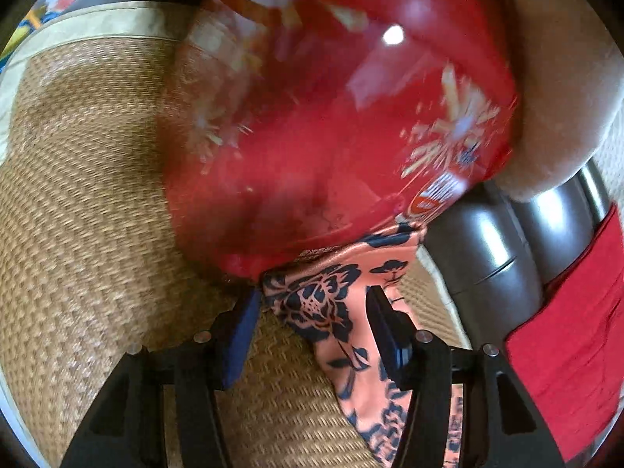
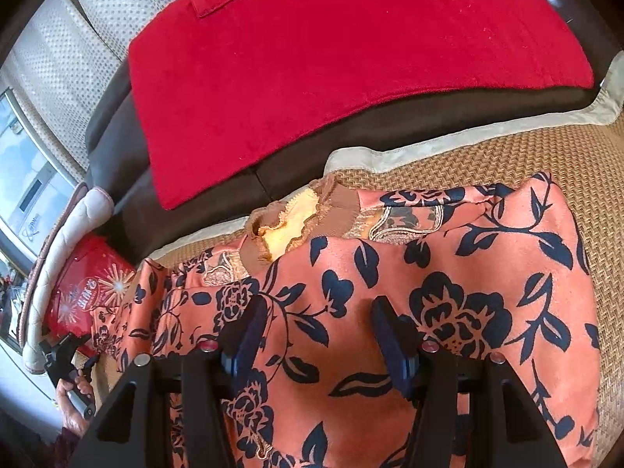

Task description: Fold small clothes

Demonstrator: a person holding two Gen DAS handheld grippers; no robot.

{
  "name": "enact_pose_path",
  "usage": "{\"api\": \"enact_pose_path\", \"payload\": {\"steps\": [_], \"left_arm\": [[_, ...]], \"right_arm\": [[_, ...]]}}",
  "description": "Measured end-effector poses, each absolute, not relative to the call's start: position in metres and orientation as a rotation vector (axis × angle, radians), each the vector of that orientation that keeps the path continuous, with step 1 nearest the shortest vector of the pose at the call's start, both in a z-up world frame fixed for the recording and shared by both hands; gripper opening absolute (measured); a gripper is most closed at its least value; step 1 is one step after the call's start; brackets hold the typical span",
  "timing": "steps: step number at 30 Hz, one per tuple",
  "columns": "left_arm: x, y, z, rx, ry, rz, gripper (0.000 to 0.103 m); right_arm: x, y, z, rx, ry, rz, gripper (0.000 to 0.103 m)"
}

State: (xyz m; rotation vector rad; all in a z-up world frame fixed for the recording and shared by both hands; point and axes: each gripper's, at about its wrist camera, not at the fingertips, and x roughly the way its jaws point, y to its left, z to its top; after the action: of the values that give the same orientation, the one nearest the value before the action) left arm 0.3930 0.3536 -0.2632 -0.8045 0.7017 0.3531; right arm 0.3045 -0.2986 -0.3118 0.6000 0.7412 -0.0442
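An orange garment with dark blue flowers (image 2: 448,273) lies spread on a woven mat (image 2: 507,156), its brown waistband with yellow lace (image 2: 296,214) at the far edge. My right gripper (image 2: 318,327) hovers low over the garment's middle, jaws apart, the fabric smooth between them. In the left wrist view one corner of the garment (image 1: 312,300) reaches in between the fingers of my left gripper (image 1: 314,312). Its jaws stand apart and the pads do not pinch the cloth. The left gripper (image 2: 64,355), held in a hand, also shows at the garment's left end.
A blurred red plastic bag with a firework print (image 1: 312,117) lies just beyond the left gripper, touching the garment's corner. A red towel (image 2: 331,58) covers the dark leather sofa (image 2: 117,148) behind the mat. A pale quilted cushion (image 2: 66,234) lies at the left.
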Motion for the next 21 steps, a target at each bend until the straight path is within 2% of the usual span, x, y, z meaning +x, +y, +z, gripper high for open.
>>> {"api": "enact_pose_path", "payload": {"steps": [4, 6, 7, 8, 15, 21], "left_arm": [[0.409, 0.345, -0.264, -0.742, 0.709, 0.354, 0.056], [0.417, 0.341, -0.265, -0.712, 0.714, 0.349, 0.033], [0.424, 0.339, -0.268, -0.705, 0.733, 0.343, 0.01], [0.427, 0.338, -0.27, -0.704, 0.752, 0.339, 0.004], [0.442, 0.294, -0.248, -0.618, 0.714, 0.202, 0.005], [0.448, 0.213, -0.214, -0.492, 0.736, -0.003, 0.005]], "right_arm": [[0.31, -0.301, -0.318, 0.598, 0.756, -0.05, 0.059], [0.313, -0.301, -0.32, 0.593, 0.759, -0.05, 0.059], [0.313, -0.301, -0.32, 0.588, 0.759, -0.049, 0.059], [0.314, -0.301, -0.32, 0.583, 0.759, -0.049, 0.059], [0.31, -0.302, -0.316, 0.585, 0.75, -0.052, 0.059], [0.302, -0.306, -0.309, 0.609, 0.728, -0.054, 0.059]]}}
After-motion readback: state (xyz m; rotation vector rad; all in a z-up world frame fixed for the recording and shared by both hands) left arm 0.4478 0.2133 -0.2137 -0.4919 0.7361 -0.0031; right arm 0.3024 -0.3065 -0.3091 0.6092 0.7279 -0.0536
